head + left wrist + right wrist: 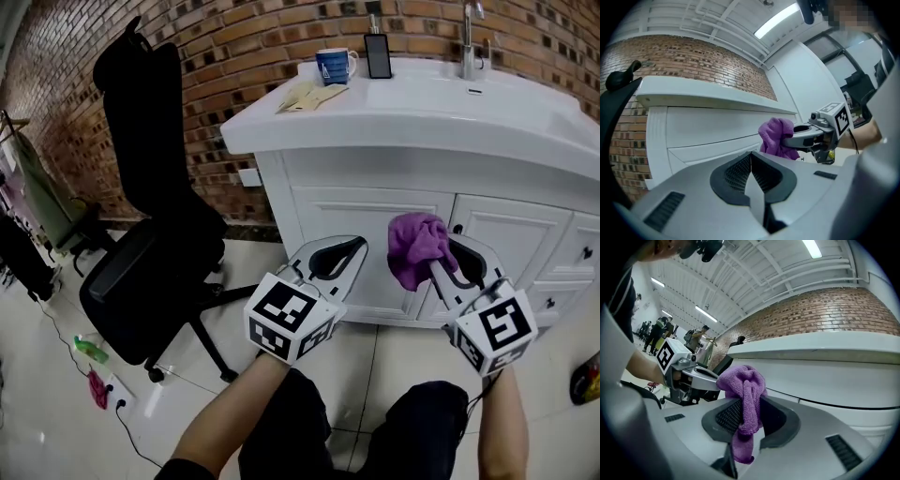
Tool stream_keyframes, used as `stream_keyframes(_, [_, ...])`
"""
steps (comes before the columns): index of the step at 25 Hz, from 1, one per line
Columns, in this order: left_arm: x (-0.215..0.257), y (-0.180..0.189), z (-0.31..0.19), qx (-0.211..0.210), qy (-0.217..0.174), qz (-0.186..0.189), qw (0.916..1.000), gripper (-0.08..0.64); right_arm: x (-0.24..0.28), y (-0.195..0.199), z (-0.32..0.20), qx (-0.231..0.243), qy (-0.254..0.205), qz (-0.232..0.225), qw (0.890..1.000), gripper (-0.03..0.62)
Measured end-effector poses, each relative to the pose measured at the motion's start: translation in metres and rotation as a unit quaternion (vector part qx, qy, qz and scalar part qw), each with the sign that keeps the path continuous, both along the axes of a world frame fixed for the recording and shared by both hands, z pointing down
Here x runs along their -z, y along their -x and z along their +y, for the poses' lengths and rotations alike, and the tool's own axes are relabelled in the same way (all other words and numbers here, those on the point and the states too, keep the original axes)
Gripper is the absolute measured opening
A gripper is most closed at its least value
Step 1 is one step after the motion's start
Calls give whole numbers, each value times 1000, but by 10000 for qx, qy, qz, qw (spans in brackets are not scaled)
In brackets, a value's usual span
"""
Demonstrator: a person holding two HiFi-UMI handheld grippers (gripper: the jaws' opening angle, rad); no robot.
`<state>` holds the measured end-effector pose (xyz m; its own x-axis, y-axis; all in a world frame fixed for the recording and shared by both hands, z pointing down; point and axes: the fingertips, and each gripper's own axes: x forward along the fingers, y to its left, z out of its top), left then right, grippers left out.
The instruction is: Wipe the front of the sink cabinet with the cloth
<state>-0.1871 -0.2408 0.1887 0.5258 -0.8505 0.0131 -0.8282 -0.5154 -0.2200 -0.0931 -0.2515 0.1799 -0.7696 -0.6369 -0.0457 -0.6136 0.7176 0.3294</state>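
The purple cloth (416,247) is bunched at the tip of my right gripper (448,255), which is shut on it; in the right gripper view the cloth (743,399) hangs between the closed jaws. It sits just in front of the white sink cabinet (375,217), by the seam between two doors. My left gripper (333,258) is shut with nothing in it, held to the left of the cloth near the left door. In the left gripper view the cloth (776,137) and the right gripper (799,137) show ahead against the cabinet front (708,131).
A black office chair (150,244) stands left of the cabinet. On the sink top are a blue mug (335,66), a dark dispenser (378,54), a folded rag (309,97) and a faucet (469,37). A power strip (117,394) and cable lie on the tiled floor.
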Motion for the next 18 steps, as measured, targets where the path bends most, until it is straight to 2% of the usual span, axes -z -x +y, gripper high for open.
stream_keyframes(5, [-8,42,-10,292,104,97,9995,5,-2,55,-17,256,28,42,9997,89])
stream_keyframes(13, [-17,104,-6,808,281,178,9962,5,3,144,-28,635,97,-220,9977,89])
stream_keyframes(18, [-33,134,7,1012,500,-44,9936,5,7,191,-35,465,159,-317,9983,89])
